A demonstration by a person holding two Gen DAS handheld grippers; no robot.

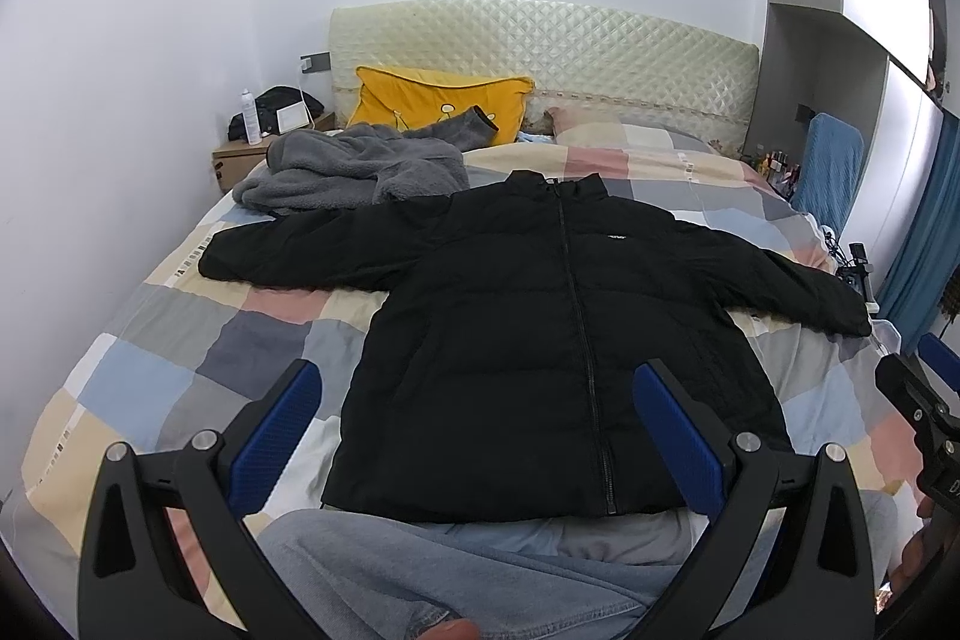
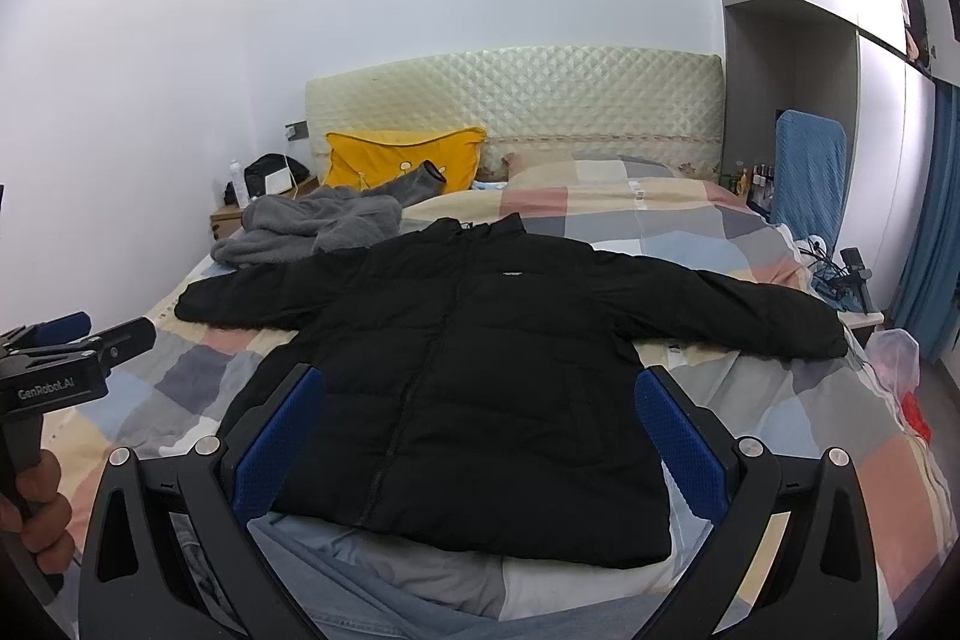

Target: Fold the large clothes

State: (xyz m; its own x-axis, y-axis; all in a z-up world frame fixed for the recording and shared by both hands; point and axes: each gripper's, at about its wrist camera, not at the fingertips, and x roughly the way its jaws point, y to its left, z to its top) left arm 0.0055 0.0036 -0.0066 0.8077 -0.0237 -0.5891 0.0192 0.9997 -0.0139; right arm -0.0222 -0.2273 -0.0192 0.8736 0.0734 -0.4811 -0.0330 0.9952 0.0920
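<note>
A black puffer jacket lies flat and zipped on the checked bed cover, sleeves spread out to both sides; it also shows in the right wrist view. My left gripper is open and empty, held above the jacket's lower hem. My right gripper is open and empty, also above the hem, a little to the right. The right gripper shows at the right edge of the left wrist view. The left gripper shows at the left edge of the right wrist view.
A grey fleece garment lies crumpled at the far left of the bed, by a yellow pillow. A nightstand stands at the far left. A blue chair and cables stand to the right. The person's jeans are in front.
</note>
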